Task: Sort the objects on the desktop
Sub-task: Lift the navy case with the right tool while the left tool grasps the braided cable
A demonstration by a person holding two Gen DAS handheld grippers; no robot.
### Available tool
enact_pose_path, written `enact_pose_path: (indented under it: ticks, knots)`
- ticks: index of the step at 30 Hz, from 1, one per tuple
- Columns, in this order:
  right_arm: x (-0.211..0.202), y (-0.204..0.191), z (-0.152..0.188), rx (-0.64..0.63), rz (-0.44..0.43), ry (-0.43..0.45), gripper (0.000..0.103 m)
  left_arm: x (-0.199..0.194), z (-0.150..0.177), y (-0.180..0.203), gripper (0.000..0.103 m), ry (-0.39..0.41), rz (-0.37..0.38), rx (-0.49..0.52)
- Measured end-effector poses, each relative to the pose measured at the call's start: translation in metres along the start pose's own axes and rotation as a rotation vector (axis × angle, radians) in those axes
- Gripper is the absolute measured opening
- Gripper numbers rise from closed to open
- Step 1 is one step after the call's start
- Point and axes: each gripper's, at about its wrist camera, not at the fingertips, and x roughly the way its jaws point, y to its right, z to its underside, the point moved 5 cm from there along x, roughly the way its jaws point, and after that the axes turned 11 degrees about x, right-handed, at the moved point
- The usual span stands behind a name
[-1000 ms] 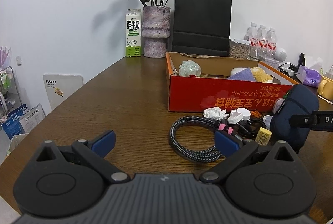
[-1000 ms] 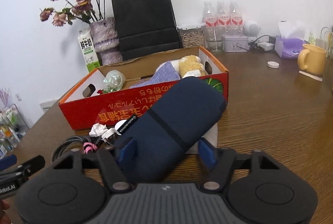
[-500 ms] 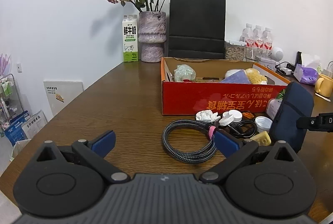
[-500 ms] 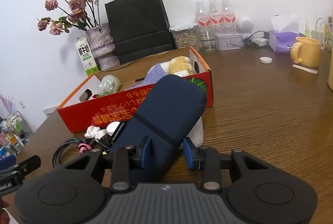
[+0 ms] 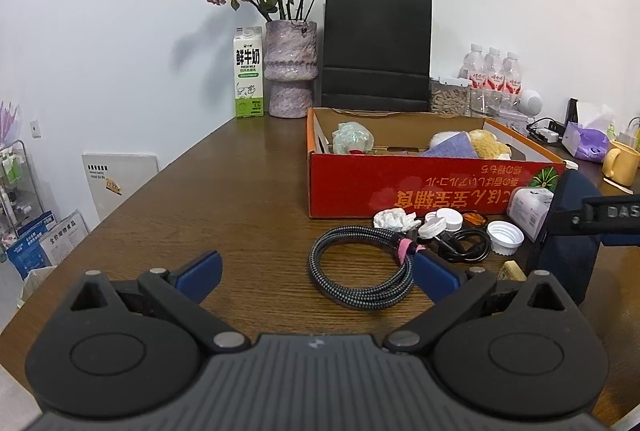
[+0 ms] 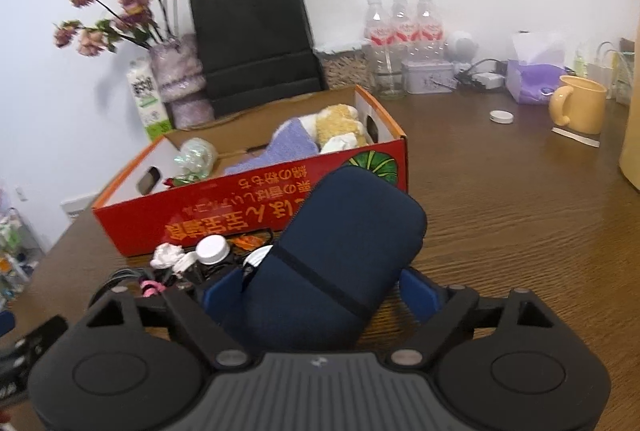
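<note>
While the right gripper's jaws are opening, a navy pouch lies between them at lower centre of the right wrist view; the left pad looks close against it, the right pad stands clear. The pouch slants up toward a red box just behind it. To its left sit a white cap, a crumpled tissue and small clutter. In the left wrist view, the left gripper stands wide with nothing held, over the wooden table; a coiled braided cable lies by its right finger. A yellow mug stands far right.
</note>
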Motion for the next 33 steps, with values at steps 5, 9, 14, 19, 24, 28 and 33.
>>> enact_pose_path:
  ticks: [5,9,14,19,24,28,33]
  knots:
    - [0.01,-0.009,0.0,-0.047,0.067,0.003,0.09,0.003,0.006,-0.008,0.103,-0.016,-0.008,-0.028]
    - [0.009,-0.011,0.006,-0.138,0.056,0.018,0.078,0.004,0.007,-0.011,0.103,-0.02,-0.011,-0.037]
    - [0.0,-0.01,0.004,-0.205,0.014,0.024,0.061,0.004,0.007,-0.01,0.103,-0.022,-0.008,-0.039]
    - [0.002,-0.009,0.0,-0.191,0.023,0.017,0.065,0.004,0.006,-0.004,0.103,-0.018,0.0,-0.028]
    - [0.013,-0.017,0.002,-0.208,0.05,-0.012,0.07,0.01,0.002,0.0,0.103,-0.023,-0.001,-0.006]
    - [0.019,-0.022,0.006,-0.25,0.065,-0.019,0.069,0.02,-0.002,0.003,0.103,-0.035,-0.008,0.017]
    - [0.018,-0.024,0.009,-0.301,0.04,-0.008,0.061,0.041,-0.006,0.017,0.103,-0.074,0.014,0.063]
